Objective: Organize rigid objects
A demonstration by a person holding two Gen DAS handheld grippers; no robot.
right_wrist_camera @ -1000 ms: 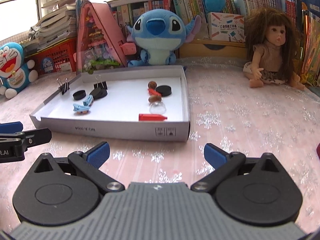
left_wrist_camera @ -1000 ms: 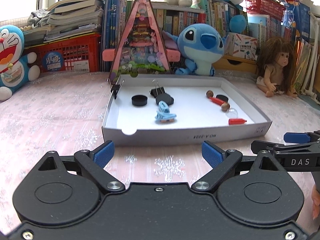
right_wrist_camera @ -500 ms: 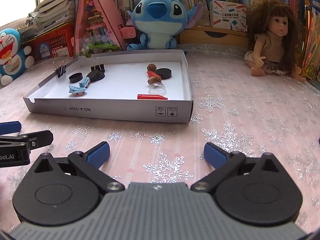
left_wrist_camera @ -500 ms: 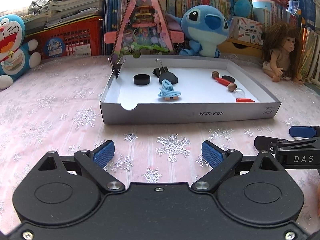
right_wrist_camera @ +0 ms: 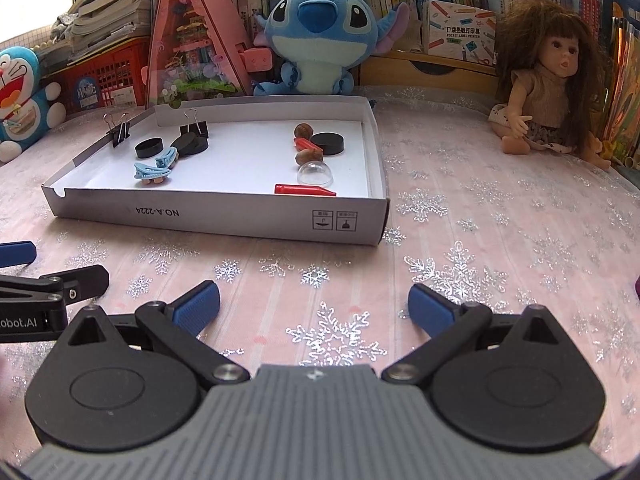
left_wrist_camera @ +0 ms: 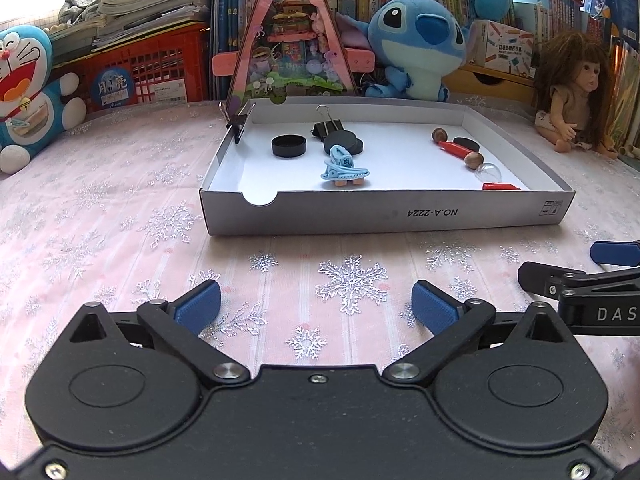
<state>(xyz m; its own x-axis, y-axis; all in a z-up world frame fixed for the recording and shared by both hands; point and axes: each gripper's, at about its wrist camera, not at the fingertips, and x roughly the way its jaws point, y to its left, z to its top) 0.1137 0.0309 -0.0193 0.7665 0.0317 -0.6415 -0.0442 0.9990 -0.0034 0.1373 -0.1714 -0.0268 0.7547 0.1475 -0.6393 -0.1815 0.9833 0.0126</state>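
Observation:
A white cardboard tray (left_wrist_camera: 384, 212) (right_wrist_camera: 224, 218) lies on the pink snowflake cloth. In it are a blue hair clip (left_wrist_camera: 342, 168) (right_wrist_camera: 154, 168), black round caps (left_wrist_camera: 289, 146) (right_wrist_camera: 149, 147), a black binder clip (left_wrist_camera: 327, 126) (right_wrist_camera: 194, 128), brown nuts (left_wrist_camera: 473, 159) (right_wrist_camera: 308, 156), a clear dome (left_wrist_camera: 488, 171) (right_wrist_camera: 316, 173) and a red crayon-like stick (left_wrist_camera: 501, 187) (right_wrist_camera: 304, 190). Another binder clip (left_wrist_camera: 239, 120) (right_wrist_camera: 118, 133) grips the tray's left wall. My left gripper (left_wrist_camera: 316, 304) and right gripper (right_wrist_camera: 314, 304) are both open and empty, in front of the tray.
Along the back stand a Doraemon plush (left_wrist_camera: 28, 92), a red crate (left_wrist_camera: 152, 68), a pink triangular toy house (left_wrist_camera: 292, 40), a Stitch plush (right_wrist_camera: 316, 40), a doll (right_wrist_camera: 548, 88) and rows of books. The other gripper's fingers (left_wrist_camera: 572, 280) (right_wrist_camera: 52, 284) show at each view's edge.
Both grippers have drawn back from the tray towards the near side and risen a little. Both stay open and empty. The things in the tray have not moved.

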